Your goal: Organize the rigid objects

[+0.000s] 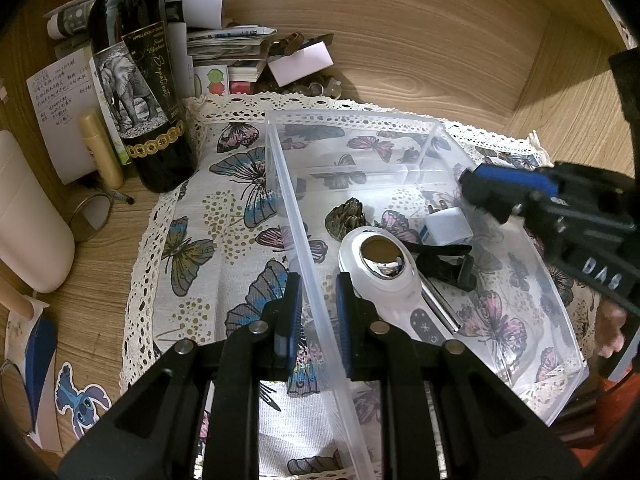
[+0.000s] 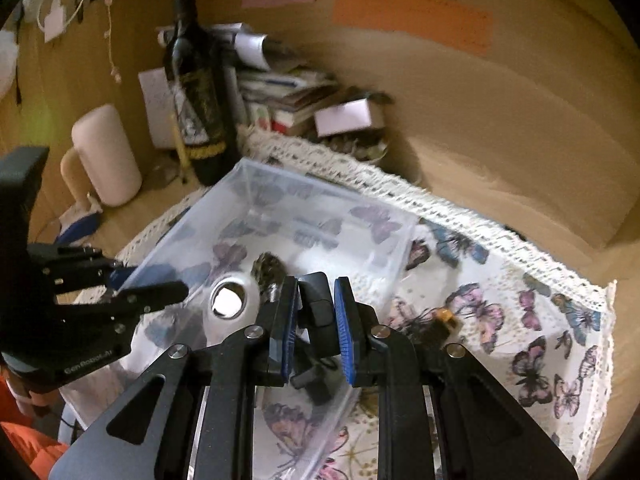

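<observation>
A clear plastic bin (image 1: 352, 117) stands on a butterfly cloth (image 1: 224, 240). Inside lie a pine cone (image 1: 349, 216), a white handheld device with a chrome head (image 1: 382, 266), a small white box (image 1: 448, 227) and a black strapped item (image 1: 444, 266). My left gripper (image 1: 318, 280) is shut on the bin's long left wall, which runs between its blue pads. My right gripper (image 1: 480, 196) hovers over the bin's right side, shut, with nothing seen between its tips. In the right wrist view the right gripper (image 2: 316, 284) looks down on the black item (image 2: 318, 308), and the left gripper (image 2: 152, 282) pinches the bin's edge.
A dark wine bottle (image 1: 140, 92), a gold tube (image 1: 100, 148), a white cylinder (image 1: 28, 220) and stacked papers (image 1: 228, 48) crowd the back left. A small orange-and-black object (image 2: 442, 320) lies on the cloth right of the bin. Wooden walls enclose the back and right.
</observation>
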### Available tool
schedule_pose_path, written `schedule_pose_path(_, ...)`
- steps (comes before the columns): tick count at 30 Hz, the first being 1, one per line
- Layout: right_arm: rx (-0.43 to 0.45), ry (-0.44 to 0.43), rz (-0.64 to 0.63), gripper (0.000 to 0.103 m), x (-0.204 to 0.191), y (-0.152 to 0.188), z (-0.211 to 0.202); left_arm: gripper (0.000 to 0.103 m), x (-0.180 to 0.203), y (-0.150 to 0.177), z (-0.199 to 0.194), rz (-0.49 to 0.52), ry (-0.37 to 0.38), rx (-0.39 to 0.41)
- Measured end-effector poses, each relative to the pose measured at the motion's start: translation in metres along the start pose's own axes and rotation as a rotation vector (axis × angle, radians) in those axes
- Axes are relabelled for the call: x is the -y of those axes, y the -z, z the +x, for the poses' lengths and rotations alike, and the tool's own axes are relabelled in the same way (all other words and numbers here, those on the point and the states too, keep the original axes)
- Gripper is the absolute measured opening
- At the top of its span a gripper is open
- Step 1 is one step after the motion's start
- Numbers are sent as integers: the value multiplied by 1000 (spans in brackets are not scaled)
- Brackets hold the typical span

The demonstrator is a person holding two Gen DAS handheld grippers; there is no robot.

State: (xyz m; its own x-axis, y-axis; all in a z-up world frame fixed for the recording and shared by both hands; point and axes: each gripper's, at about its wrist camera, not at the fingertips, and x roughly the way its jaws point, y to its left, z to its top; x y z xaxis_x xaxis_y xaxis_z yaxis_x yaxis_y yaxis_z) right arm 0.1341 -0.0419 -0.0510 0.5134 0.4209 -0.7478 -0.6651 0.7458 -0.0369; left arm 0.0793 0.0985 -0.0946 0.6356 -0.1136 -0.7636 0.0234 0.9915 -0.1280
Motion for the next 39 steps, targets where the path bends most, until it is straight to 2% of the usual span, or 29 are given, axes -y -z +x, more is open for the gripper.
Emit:
schedule_pose_path(6, -62, -38, 4, 17, -3, 4, 12, 16, 0, 0, 0, 0, 0, 0)
schedule_pose_path(9, -58, -42, 13, 21, -1, 4, 8, 16, 0, 0, 0, 1, 0, -1)
schedule_pose_path(17, 23, 22, 61, 23, 18, -5, -24, 17, 0, 0, 0, 0, 1, -1)
schedule_pose_path(25, 68, 119, 151, 24, 62, -4, -52, 17, 0, 0, 0, 1, 0, -1)
schedule_pose_path(34, -24, 173, 195, 36, 83, 24, -27, 17, -1, 0, 1, 3, -2, 0)
schedule_pose_path(39, -77, 133, 213, 37, 86, 35, -4, 17, -1, 0, 0, 1, -1, 0)
